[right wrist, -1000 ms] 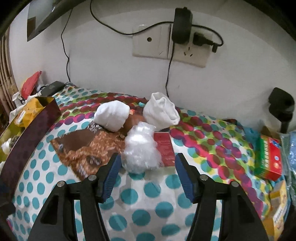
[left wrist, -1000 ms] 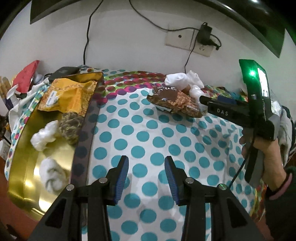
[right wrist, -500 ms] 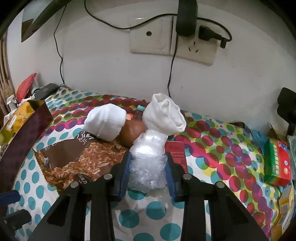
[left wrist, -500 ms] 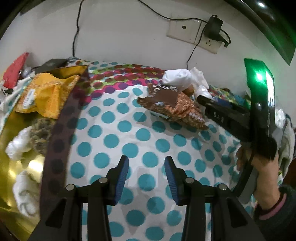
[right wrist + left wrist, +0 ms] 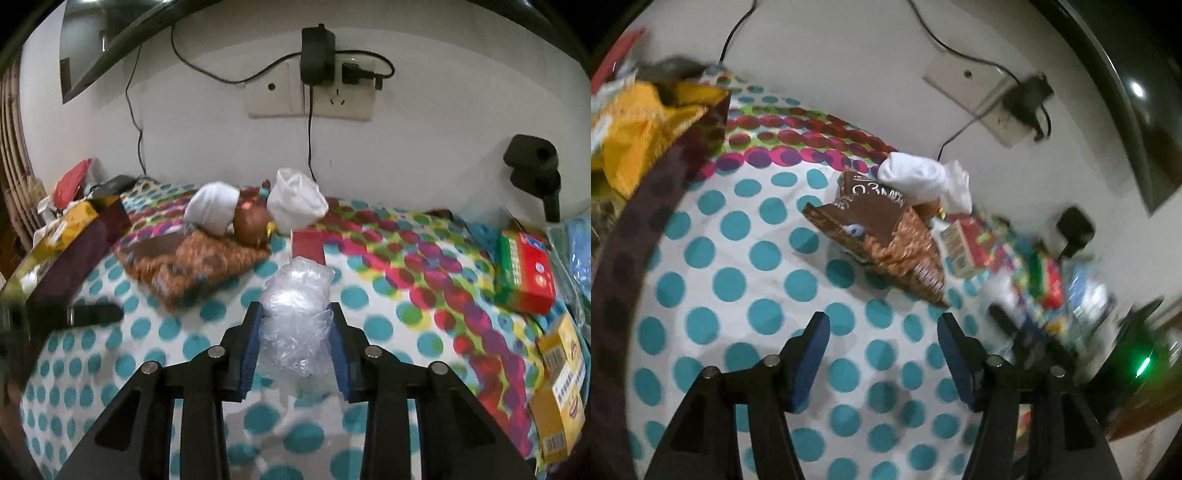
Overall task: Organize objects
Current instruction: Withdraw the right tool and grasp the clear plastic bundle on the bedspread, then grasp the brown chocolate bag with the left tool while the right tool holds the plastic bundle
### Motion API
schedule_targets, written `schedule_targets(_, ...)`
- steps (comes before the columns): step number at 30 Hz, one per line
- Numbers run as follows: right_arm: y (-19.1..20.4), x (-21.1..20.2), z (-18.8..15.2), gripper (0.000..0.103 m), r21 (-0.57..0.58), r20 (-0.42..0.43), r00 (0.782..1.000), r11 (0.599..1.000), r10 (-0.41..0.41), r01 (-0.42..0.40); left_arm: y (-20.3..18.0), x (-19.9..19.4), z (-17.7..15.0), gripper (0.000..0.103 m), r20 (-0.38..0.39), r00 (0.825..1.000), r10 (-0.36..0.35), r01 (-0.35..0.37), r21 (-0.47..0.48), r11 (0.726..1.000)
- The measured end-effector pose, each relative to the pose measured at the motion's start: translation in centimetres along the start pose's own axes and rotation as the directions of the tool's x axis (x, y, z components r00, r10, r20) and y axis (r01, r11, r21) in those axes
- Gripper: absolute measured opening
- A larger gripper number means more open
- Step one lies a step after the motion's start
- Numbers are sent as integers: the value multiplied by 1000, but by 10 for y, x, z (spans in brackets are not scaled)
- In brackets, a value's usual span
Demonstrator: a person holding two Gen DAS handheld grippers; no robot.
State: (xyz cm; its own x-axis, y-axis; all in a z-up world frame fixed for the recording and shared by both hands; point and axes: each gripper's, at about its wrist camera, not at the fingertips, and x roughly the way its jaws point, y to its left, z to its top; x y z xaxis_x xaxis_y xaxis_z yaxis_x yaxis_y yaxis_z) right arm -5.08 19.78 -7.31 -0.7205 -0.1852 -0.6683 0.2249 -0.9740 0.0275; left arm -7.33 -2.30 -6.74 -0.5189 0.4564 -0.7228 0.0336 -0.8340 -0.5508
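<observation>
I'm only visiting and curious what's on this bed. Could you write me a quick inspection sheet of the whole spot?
Surface: polka-dot cloth, dots teal near, multicoloured by the wall.
Job's things: crumpled clear plastic bag; brown snack packet; two white rolled socks; gold tin with yellow packet.
Clutter: red-green box, yellow box, small red box.
Grippers: right gripper shut on the plastic bag; left gripper opening, nothing between.
Cables: black adapter plugged into wall socket.
Surroundings: white wall.

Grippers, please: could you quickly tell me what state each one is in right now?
Left gripper: jaws opening, nothing between them.
Right gripper: closed on the crumpled clear plastic bag.
</observation>
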Motion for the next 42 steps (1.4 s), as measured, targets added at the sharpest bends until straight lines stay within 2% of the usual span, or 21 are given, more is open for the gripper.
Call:
schedule_targets(2, -1, 2, -4, 32, 4, -17, 1000, 1000, 14, -14, 5, 2, 5, 67, -3, 999, -45, 45, -75, 996)
schedule_targets(5, 1, -2, -5, 32, -1, 6, 1000, 1000, 14, -14, 10, 6, 11, 69, -11, 996, -87, 84, -145, 986)
schedule_targets(9, 7, -4, -6, 32, -28, 4, 1000, 999, 22, -22, 12, 15, 20, 69, -14, 996, -87, 84, -179, 980)
schedule_targets(14, 12, 4, -6, 32, -63, -39, 999, 997, 34, -36, 17, 31, 29, 69, -22, 995, -99, 91, -235, 968)
schedule_targets(18, 14, 10, -7, 33, -71, -71, 996, 996, 45, -50, 20, 36, 36, 69, 16, 994, -106, 106, -262, 959)
schedule_targets(24, 17, 9, -9, 33, -90, -75, 996, 995, 40, -46, 18, 49, 50, 69, 45, 998, -49, 59, -254, 965)
schedule_targets(30, 19, 12, -9, 33, -105, -81, 996, 994, 27, -35, 15, 49, 45, 68, 108, 994, -9, 29, -191, 981)
schedule_targets(31, 19, 13, -9, 34, -105, -82, 996, 994, 26, -35, 13, 48, 44, 66, 113, 994, 11, 9, -172, 985)
schedule_targets(32, 19, 13, -8, 34, -105, -84, 996, 994, 26, -35, 12, 46, 42, 55, 131, 991, 28, -9, -148, 989)
schedule_targets(35, 19, 14, -8, 34, -105, -92, 995, 994, 25, -35, 10, 43, 39, 37, 163, 986, 48, -32, -99, 995)
schedule_targets(42, 19, 15, -8, 35, -105, -99, 995, 994, 20, -31, 9, 32, 35, 28, 206, 978, 23, -16, -37, 999)
